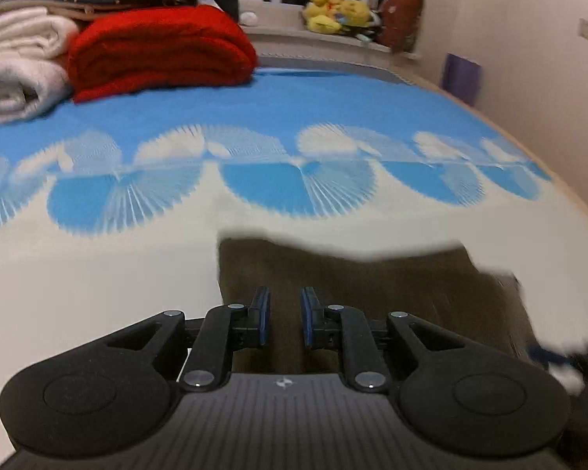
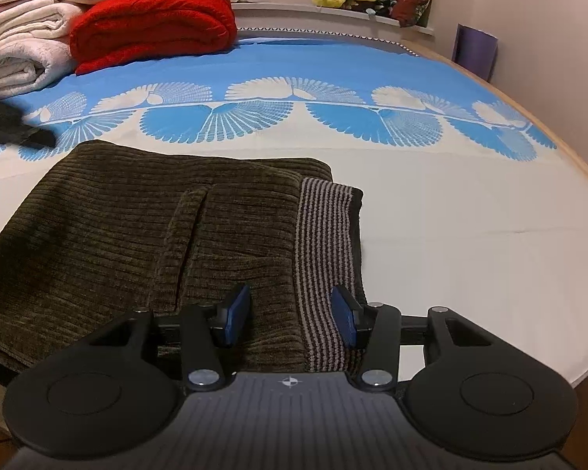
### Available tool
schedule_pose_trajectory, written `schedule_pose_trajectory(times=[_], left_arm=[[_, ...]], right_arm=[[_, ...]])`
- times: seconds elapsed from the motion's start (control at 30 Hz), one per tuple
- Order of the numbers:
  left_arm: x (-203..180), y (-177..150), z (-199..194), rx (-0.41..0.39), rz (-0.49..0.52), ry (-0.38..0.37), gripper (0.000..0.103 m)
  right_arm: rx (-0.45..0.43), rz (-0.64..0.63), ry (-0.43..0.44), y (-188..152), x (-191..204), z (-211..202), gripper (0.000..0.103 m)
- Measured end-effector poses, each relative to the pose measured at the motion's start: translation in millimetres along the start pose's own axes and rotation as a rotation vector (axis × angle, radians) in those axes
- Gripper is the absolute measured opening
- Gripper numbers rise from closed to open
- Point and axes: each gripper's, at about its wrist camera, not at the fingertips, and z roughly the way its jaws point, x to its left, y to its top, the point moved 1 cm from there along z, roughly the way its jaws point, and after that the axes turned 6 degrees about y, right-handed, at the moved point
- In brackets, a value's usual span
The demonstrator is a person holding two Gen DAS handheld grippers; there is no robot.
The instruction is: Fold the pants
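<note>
Right now the brown pants (image 2: 137, 227) lie flat on the white part of the bed sheet (image 2: 470, 215), close to the near side of the bed. Their long way runs from side to side in the right view. The striped waistband (image 2: 321, 254) is at the right end, and the legs go off to the left.

The right gripper (image 2: 290, 315) hangs just over the waistband end. Its tongs are spread wide, with one blue pad on each side of the stripes, and they pinch nothing. So the right hand is the nearer one to the waist.

The left gripper (image 1: 285, 321) points at the pants (image 1: 372, 293) too, at a plain brown part. Its tongs are almost pressed together, with only a thin gap. Brown cloth shows in that gap, but the left view is blurry, so I cannot tell if they pinch it.

I think the next fold goes along the long way, one end over the other. The sheet beyond the pants and to the right of the waistband gives room for that. The red blanket (image 2: 153, 19) and the white towels (image 2: 23, 51) sit well apart at the back. The near bed edge is close, so the cloth could slip off that side.
</note>
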Motion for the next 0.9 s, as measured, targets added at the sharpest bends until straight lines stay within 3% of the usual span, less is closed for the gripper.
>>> schedule_pose_trajectory(times=[0.07,0.1,0.17,0.23,0.3,0.37,0.4,0.43,0.53,0.63,0.77,0.9], left_arm=[[1,-39,1,0.067,0.046,0.023,0.02],[1,-60,2,0.062,0.091,0.047,0.022],[-5,-82,-11,-0.025,0.185,0.07,0.026],[-8,-86,-22,-0.049,0.208,0.08,0.031],[-1,-83,-24,-0.042,0.156,0.085,0.049],[10,-79,-23,-0.028,0.081,0.101,0.073],[18,-76,-20,-0.015,0.027,0.101,0.076],[24,-73,-17,0.004,-0.026,0.093,0.078],[38,-65,-7,0.073,-0.161,0.028,0.078],[41,-60,7,0.115,-0.231,-0.045,0.078],[41,-56,33,0.182,-0.302,-0.118,0.079],[39,-55,48,0.207,-0.314,-0.153,0.08]], right_arm=[[-0.003,0.005,-0.001,0,0,-1,0.049],[-0.006,0.009,-0.002,0,0,-1,0.05],[-0.022,0.025,0.018,-1,-1,-5,0.052],[-0.041,0.068,0.043,0,-6,-10,0.055],[-0.06,0.145,0.071,0,-16,-15,0.055],[-0.079,0.223,0.099,1,-28,-19,0.055],[-0.088,0.255,0.096,1,-35,-21,0.057],[-0.101,0.28,0.062,2,-39,-23,0.067],[-0.135,0.411,0.009,-1,-63,-28,0.077],[-0.029,0.544,0.087,-7,-85,-11,0.077],[0.119,0.744,0.271,-23,-104,20,0.088],[0.126,0.705,0.315,-18,-97,26,0.091]])
